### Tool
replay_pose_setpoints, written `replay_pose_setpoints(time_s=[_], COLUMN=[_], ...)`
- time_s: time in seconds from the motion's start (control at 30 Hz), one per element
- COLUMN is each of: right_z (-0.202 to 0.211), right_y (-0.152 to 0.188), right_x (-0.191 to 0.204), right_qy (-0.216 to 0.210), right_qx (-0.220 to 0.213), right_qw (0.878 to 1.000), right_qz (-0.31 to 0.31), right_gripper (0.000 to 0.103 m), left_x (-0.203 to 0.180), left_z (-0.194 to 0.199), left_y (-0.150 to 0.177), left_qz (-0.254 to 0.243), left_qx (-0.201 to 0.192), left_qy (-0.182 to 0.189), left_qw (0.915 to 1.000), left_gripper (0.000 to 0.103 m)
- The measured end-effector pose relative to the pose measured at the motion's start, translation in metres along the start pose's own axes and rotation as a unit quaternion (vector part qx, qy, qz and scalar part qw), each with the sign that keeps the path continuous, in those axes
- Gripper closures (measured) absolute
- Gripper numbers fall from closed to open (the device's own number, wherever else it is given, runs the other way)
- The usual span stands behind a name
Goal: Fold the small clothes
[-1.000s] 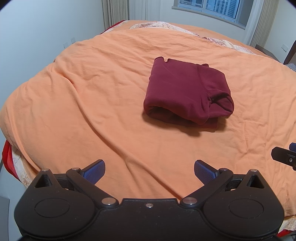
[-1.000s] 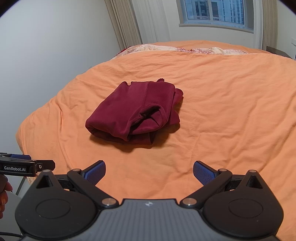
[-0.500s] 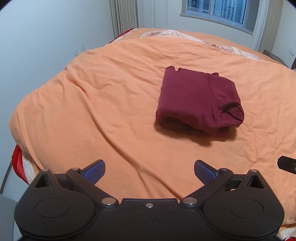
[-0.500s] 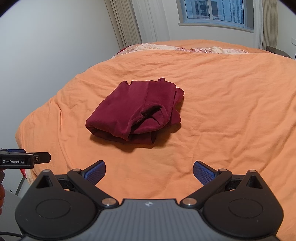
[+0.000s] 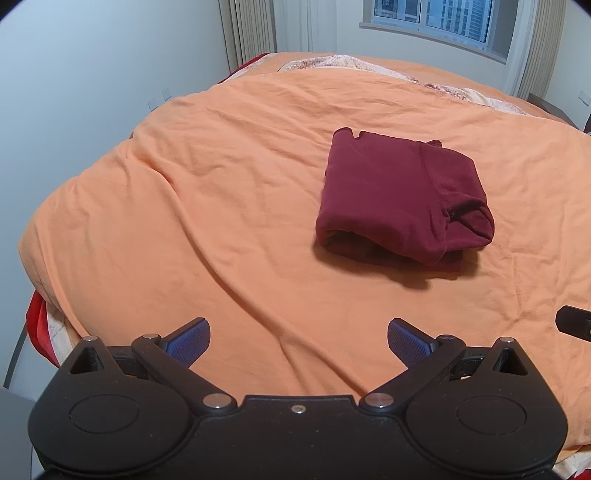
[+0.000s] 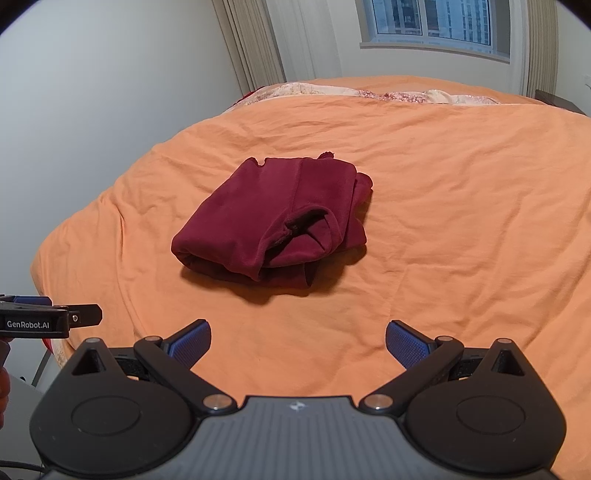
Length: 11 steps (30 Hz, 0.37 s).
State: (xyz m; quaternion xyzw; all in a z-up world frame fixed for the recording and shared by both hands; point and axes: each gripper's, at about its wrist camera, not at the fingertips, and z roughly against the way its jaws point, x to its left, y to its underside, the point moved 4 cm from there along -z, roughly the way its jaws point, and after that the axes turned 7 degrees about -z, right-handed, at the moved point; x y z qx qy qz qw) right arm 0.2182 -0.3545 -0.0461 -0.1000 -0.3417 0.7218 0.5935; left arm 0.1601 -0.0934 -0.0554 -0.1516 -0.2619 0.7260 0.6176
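Note:
A dark red garment [image 5: 402, 199] lies folded into a compact bundle on the orange bedcover [image 5: 221, 206], with a sleeve opening facing me. In the right wrist view the same garment [image 6: 273, 225] sits ahead and left of centre. My left gripper [image 5: 298, 341] hangs open over the bed's near edge, well short of the garment, with nothing between its blue pads. My right gripper [image 6: 297, 341] is likewise open and empty, back from the garment. The left gripper's side [image 6: 48, 319] shows at the left edge of the right wrist view.
The bedcover [image 6: 461, 206] spreads wide around the garment. A patterned pillow edge [image 5: 369, 66] lies at the head of the bed under a window [image 5: 436, 18]. A wall [image 5: 92, 74] runs along the bed's left side. Part of a hand [image 6: 3, 384] shows at far left.
The left gripper has drawn back and tilted up, so the garment sits lower and further right in its view. The right gripper has barely moved. The garment lies as before.

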Motion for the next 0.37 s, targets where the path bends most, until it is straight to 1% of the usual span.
replay_pose_setpoints(time_s=[0.37], right_z=[-0.0048], right_y=[-0.0046], right_x=[-0.0004], right_qy=[0.003], right_qx=[0.005], right_qw=[1.000], right_qz=[-0.004], right_gripper=[0.000], left_x=[0.0004], left_z=[-0.0060], left_y=[-0.0058], left_qz=[-0.006], left_qx=[0.006], left_qy=[0.004], left_qw=[1.0000], left_gripper=[0.001])
